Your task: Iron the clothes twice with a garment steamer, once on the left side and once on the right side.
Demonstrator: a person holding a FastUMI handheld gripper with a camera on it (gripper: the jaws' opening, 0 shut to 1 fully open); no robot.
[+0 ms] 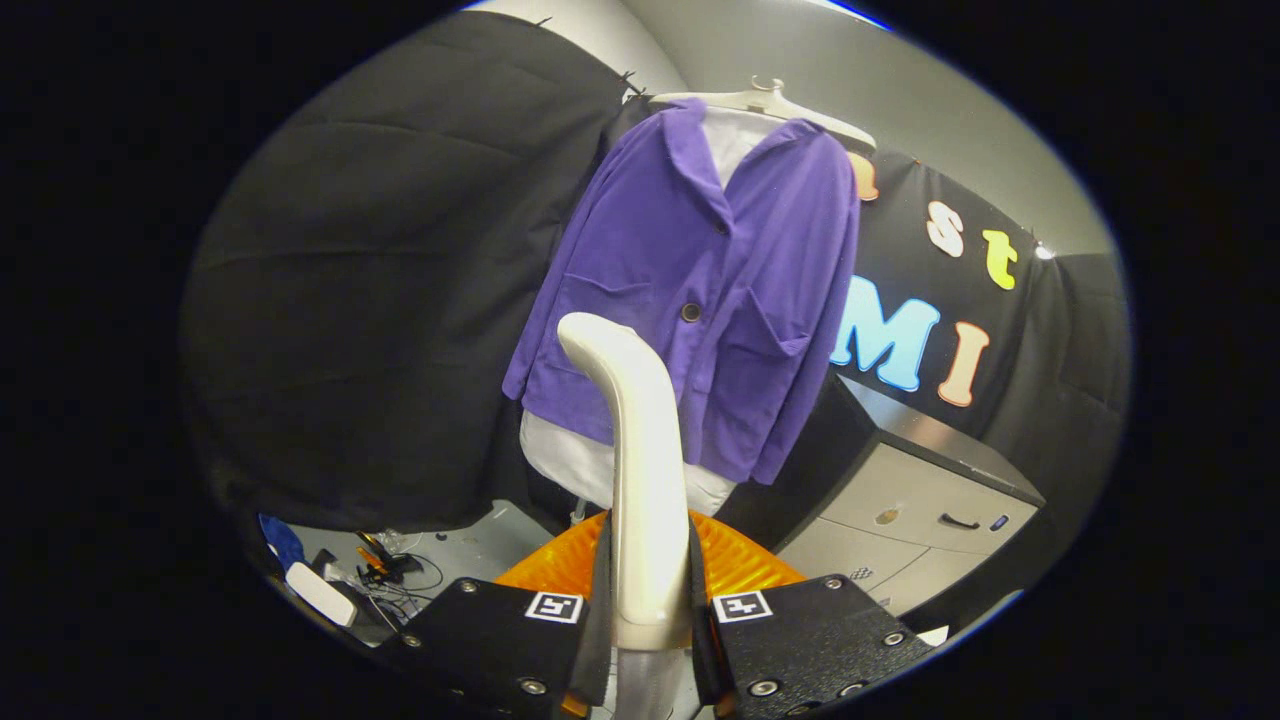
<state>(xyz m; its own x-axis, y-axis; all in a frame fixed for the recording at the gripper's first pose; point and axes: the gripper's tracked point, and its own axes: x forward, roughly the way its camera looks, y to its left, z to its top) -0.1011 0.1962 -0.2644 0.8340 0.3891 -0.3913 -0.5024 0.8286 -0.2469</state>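
While your gripper (pixel 648 610) pinches the steamer (pixel 640 450) between both fingers, the purple jacket (pixel 700 290) hangs at twelve o'clock beyond it, apart; you're approaching, so next bring the head onto one side.

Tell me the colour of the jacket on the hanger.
Purple, seen best in the gripper view: the jacket hangs beyond the gripper, shut on the steamer.

1. You are looking at nothing you can read as words or numbers.
2. Two square coded markers (pixel 553 606) are sitting on the gripper (pixel 648 610), one per finger, while both fingers are pressing the steamer handle (pixel 640 430).
3. A sticker (pixel 887 517) on the cabinet drawer (pixel 930 500) is showing too small to read.
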